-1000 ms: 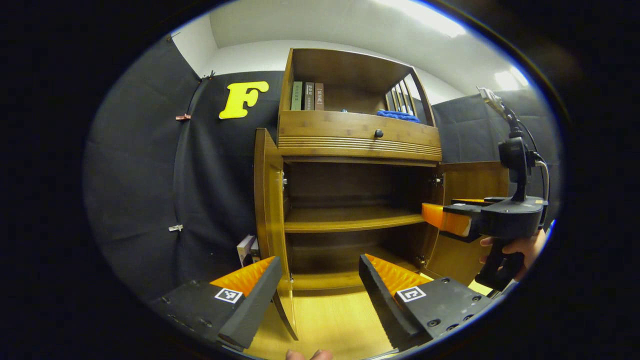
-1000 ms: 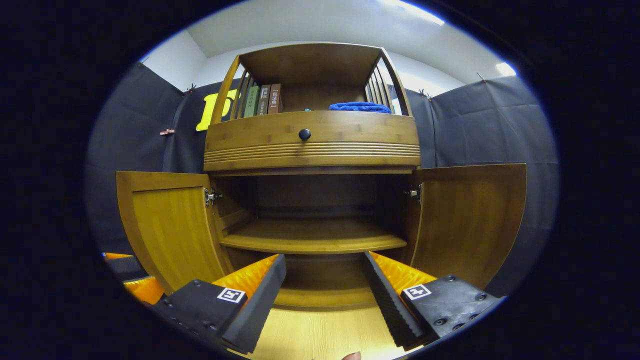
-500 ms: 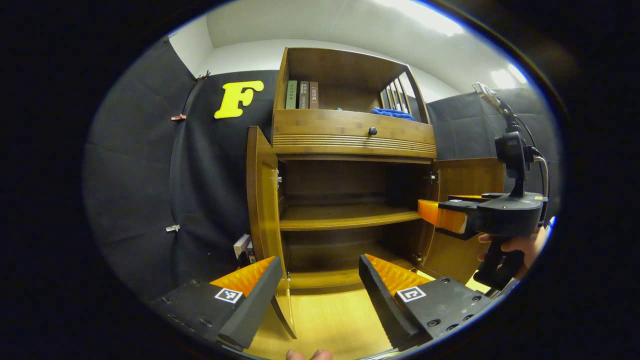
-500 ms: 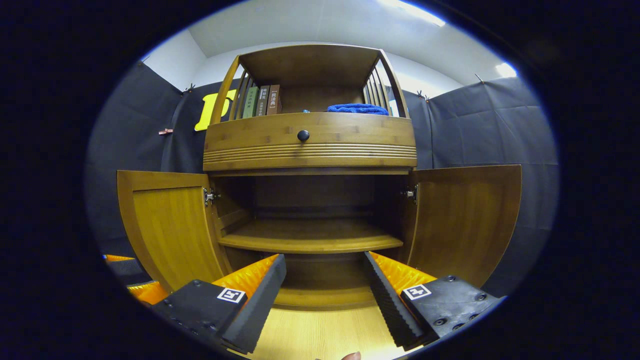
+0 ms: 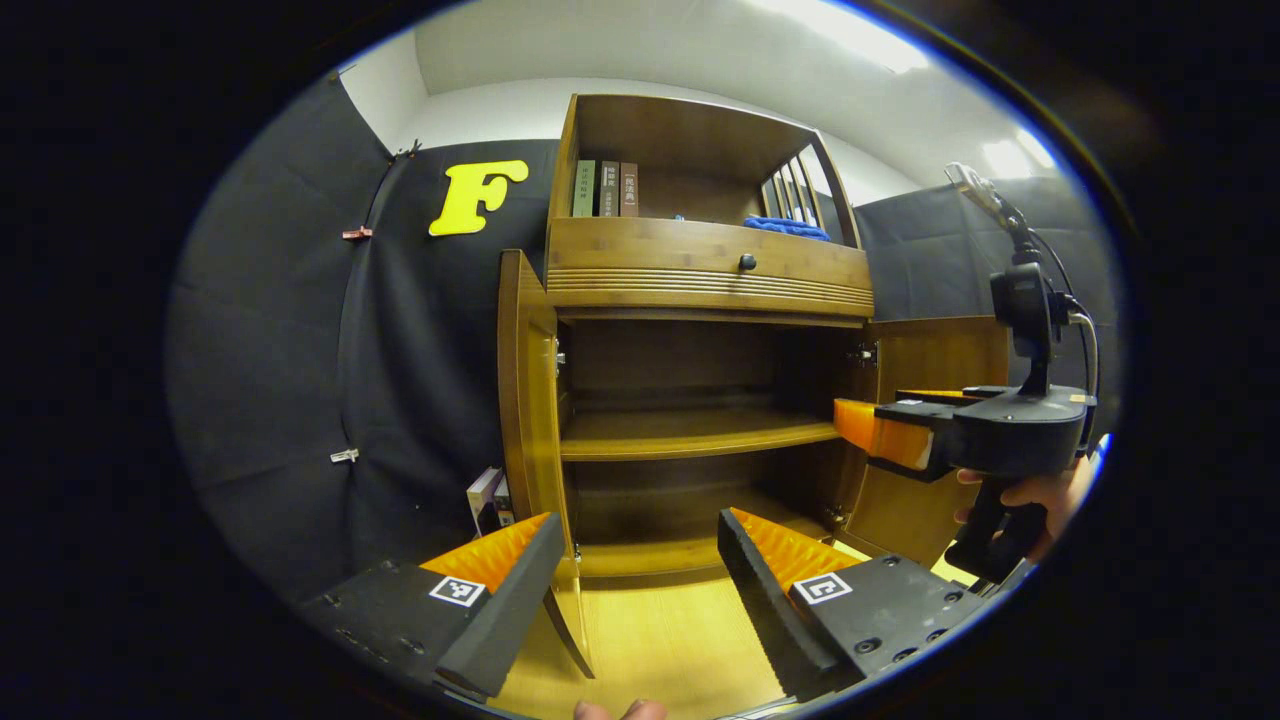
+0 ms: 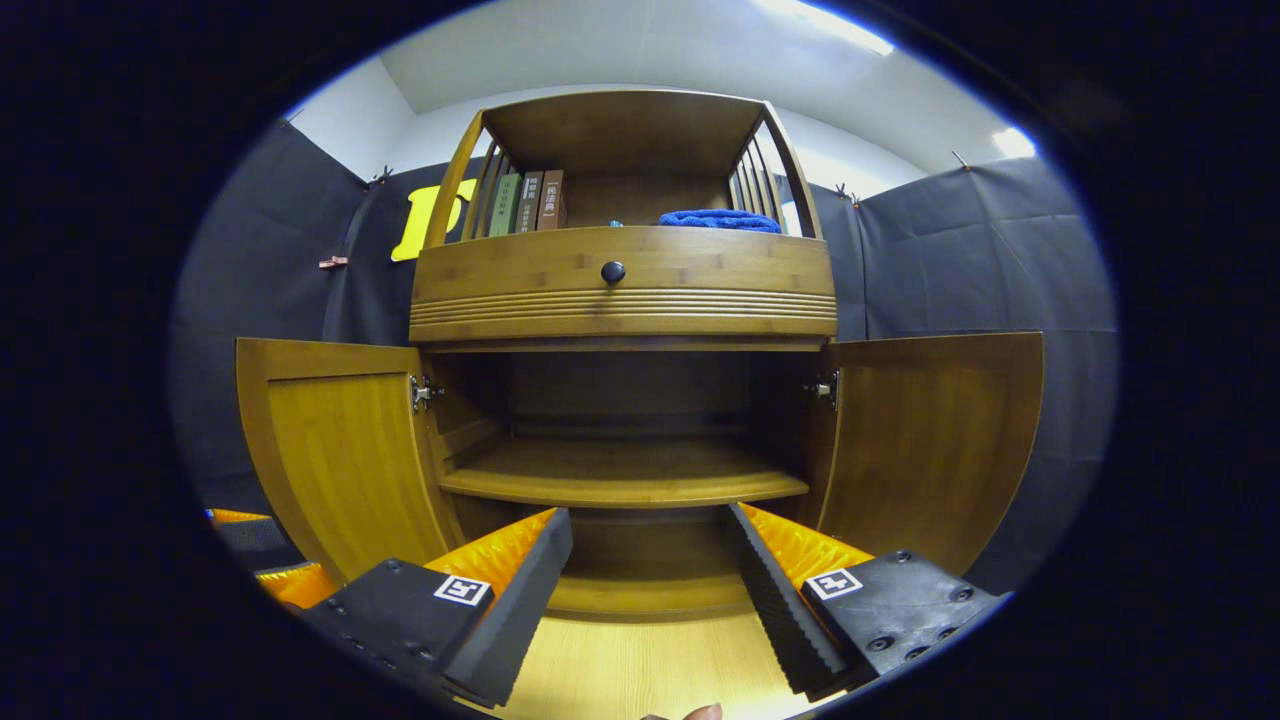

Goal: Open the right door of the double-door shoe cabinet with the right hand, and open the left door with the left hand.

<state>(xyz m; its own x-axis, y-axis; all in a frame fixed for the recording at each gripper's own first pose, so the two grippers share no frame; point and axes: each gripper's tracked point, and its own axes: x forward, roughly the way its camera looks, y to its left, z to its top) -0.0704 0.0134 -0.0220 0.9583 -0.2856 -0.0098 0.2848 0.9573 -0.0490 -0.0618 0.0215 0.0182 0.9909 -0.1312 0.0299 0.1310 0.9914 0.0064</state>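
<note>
Both doors look swung wide w/ nothing left to pull: left door (image 6: 340, 450) sits left of the right claw (image 6: 648, 570), right door (image 6: 930, 440) to its right, left claw (image 5: 632, 575) edge-on to its door, both claws gaping, empty.

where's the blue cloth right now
In the right gripper view, the blue cloth lies on the cabinet's open top shelf, right side, just above the drawer and across from the books.
</note>
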